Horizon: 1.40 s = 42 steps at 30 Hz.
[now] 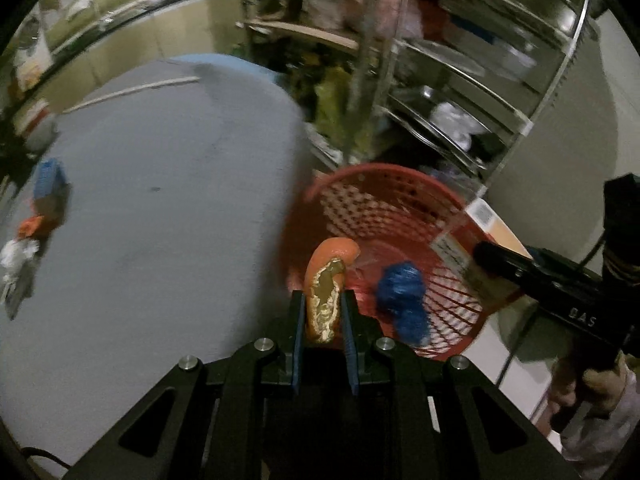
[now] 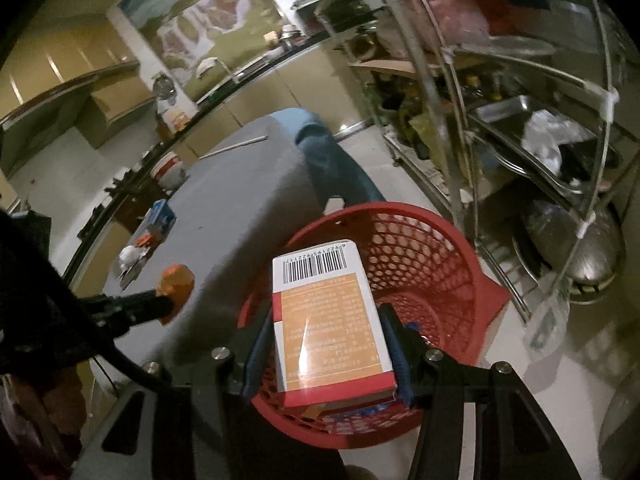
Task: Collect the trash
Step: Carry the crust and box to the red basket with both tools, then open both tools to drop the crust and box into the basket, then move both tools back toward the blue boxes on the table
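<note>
My left gripper [image 1: 323, 312] is shut on an orange peel [image 1: 325, 280], held near the rim of the red mesh basket [image 1: 384, 184], which stands on the floor beside the grey table [image 1: 160, 184]. A crumpled blue wrapper [image 1: 402, 294] lies inside the basket. In the right wrist view my right gripper [image 2: 328, 320] is shut on an orange-and-white carton [image 2: 324, 312] with a barcode, held over the red basket [image 2: 436, 256]. That view also shows the left gripper's fingers [image 2: 132, 306] with the orange peel [image 2: 176, 280] at the left. The right gripper's fingers [image 1: 504, 260] and the carton [image 1: 486, 216] show at the right of the left wrist view.
On the grey table's far side lie a blue box [image 1: 50, 178], orange scraps [image 1: 30, 226] and white crumpled paper [image 1: 16, 254]. A thin stick [image 1: 132, 90] lies near the table's back edge. A metal wire rack [image 2: 520, 128] with trays stands behind the basket.
</note>
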### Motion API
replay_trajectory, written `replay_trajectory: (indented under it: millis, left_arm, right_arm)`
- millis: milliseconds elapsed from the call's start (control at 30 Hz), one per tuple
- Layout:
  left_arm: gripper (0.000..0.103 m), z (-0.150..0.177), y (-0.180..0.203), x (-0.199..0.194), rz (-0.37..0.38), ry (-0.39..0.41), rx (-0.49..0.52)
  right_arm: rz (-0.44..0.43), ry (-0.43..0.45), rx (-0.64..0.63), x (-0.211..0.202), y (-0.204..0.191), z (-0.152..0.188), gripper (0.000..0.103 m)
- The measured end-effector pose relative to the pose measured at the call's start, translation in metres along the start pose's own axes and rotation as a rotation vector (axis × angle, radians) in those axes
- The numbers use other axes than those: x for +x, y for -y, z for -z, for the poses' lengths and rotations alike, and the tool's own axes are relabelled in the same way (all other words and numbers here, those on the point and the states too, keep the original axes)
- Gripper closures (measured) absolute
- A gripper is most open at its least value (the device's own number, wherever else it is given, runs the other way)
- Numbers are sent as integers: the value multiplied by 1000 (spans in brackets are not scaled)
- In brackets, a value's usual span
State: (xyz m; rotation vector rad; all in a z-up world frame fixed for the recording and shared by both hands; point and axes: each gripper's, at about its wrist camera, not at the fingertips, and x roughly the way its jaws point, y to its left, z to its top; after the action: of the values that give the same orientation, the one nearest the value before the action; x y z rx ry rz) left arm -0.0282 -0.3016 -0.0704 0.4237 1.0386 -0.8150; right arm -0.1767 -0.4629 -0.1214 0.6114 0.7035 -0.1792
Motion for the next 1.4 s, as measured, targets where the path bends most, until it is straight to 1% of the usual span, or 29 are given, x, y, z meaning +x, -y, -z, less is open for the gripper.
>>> replay_trajectory:
  millis: [67,100,200,300,400,467,500,533,567,667,867,933,1033,1233,1400]
  left_arm:
    - [83,-1,7,7,22,-21,7]
    - [81,-2,9,10,29,-30,8]
    - [80,-3,17,20,59,-54,15]
    - [78,-3,18,24,61,-65,22]
    - [71,-1,18,27,62,-81,18]
    - [66,-2,17,27,61,-78,16]
    - [59,-2,17,26,58,-74,16]
    - [57,-3,16,25,57,-67,15]
    - [56,-3,16,24,55,-62,15]
    - [56,-2,13,21,50,-57,15]
    - [53,5,-3,13,15,-51,-11]
    - [50,8,-11,7,-6,-45,-32]
    - [47,14,-23,-3,-27,-22,-59]
    - [41,32,-47,-28,-93,29,-92]
    - [41,53,-78,-42,-123,35,-161]
  right_arm:
    - [10,0,9,0,4,0,49]
    - [13,1,11,-1,4,-2,49]
    - [18,-6,30,1,7,-3,47]
    - [15,-14,46,3,11,-3,46]
    - [18,-18,57,4,14,-2,46]
    - [14,-27,73,6,17,-1,45]
    - [11,-31,80,6,18,-1,45]
    - [7,-35,87,7,18,-1,43]
    - [6,-38,91,8,18,-2,40]
    - [6,-44,98,9,18,-3,40]
    - [3,-21,88,6,13,-4,40]
    - [-4,-13,85,6,11,-6,40]
    - [-13,-7,75,6,6,-9,40]
    - [-34,3,41,5,-13,-15,40]
    - [-45,1,2,7,-34,-18,40]
